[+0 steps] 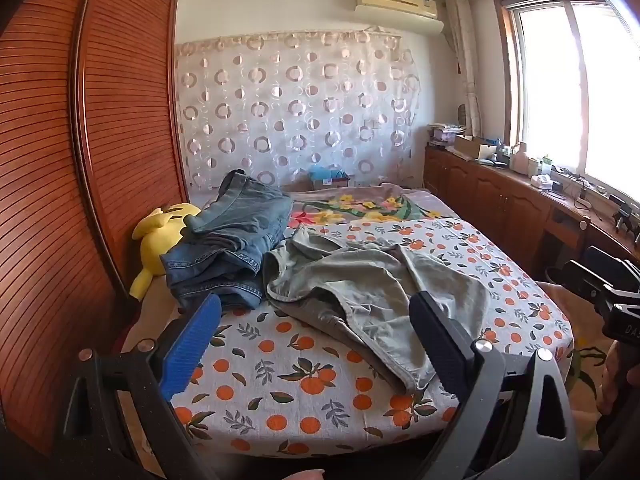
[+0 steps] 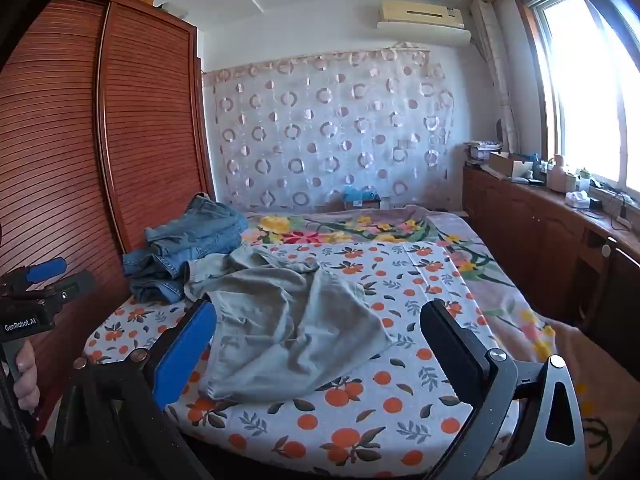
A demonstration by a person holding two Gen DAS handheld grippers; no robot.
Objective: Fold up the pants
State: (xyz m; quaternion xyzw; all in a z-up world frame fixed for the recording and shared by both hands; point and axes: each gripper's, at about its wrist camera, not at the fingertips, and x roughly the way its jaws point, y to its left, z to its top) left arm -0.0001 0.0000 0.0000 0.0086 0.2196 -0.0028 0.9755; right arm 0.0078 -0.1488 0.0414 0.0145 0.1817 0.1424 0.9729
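while your left gripper and right gripper hover spread apart and empty, the crumpled grey pants touch the far-left jeans; a careless pinch could drag both.

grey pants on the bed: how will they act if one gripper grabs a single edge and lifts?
Probably floppy: the grey pants lie crumpled in soft folds on the sheet, so a single-edge lift would likely leave the rest hanging and dragging. They look thin, probably lighter than the jeans touching them, which might shift.
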